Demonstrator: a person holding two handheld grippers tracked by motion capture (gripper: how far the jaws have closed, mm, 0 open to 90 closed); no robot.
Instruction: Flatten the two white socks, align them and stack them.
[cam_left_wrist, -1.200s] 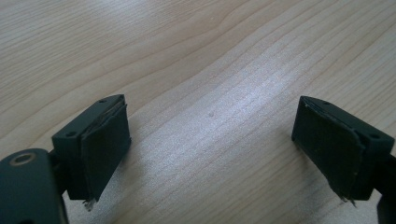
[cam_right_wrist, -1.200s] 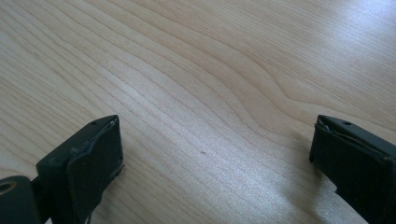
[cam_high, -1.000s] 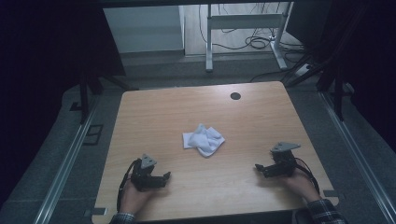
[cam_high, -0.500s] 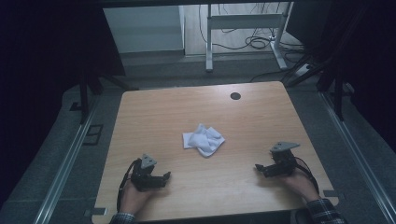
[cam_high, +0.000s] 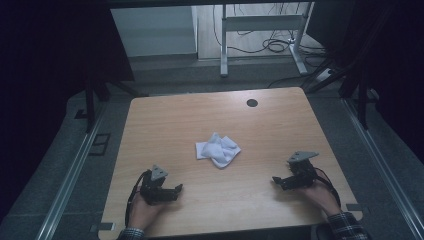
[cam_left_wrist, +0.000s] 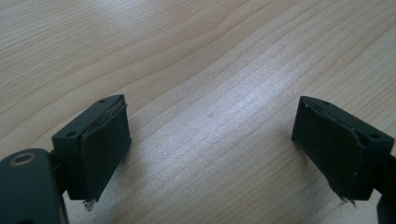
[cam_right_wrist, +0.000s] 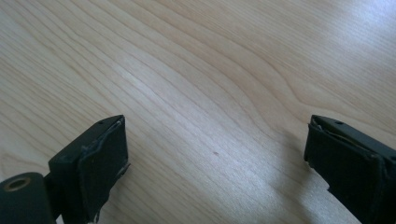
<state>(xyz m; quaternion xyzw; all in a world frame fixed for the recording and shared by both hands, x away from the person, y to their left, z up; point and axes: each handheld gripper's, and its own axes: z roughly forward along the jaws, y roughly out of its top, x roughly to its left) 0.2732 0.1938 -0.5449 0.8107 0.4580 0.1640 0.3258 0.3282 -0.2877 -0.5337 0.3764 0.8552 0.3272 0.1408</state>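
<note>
Cloth (cam_high: 218, 150): white, crumpled, lies mid-table on wooden table (cam_high: 200, 115), slightly nearer near edge than far one. Left gripper (cam_high: 176, 190) rests near-left on table, held by hand (cam_high: 142, 212), jaws wide apart, nothing between them but bare wood grain. Right gripper (cam_high: 276, 180) rests near-right, held by hand (cam_high: 320, 196), jaws likewise wide, bare wood between. Both grippers well apart from cloth, which sits between them and farther out. Small dark round hole (cam_high: 252, 103) in tabletop near far edge, right of centre.
</note>
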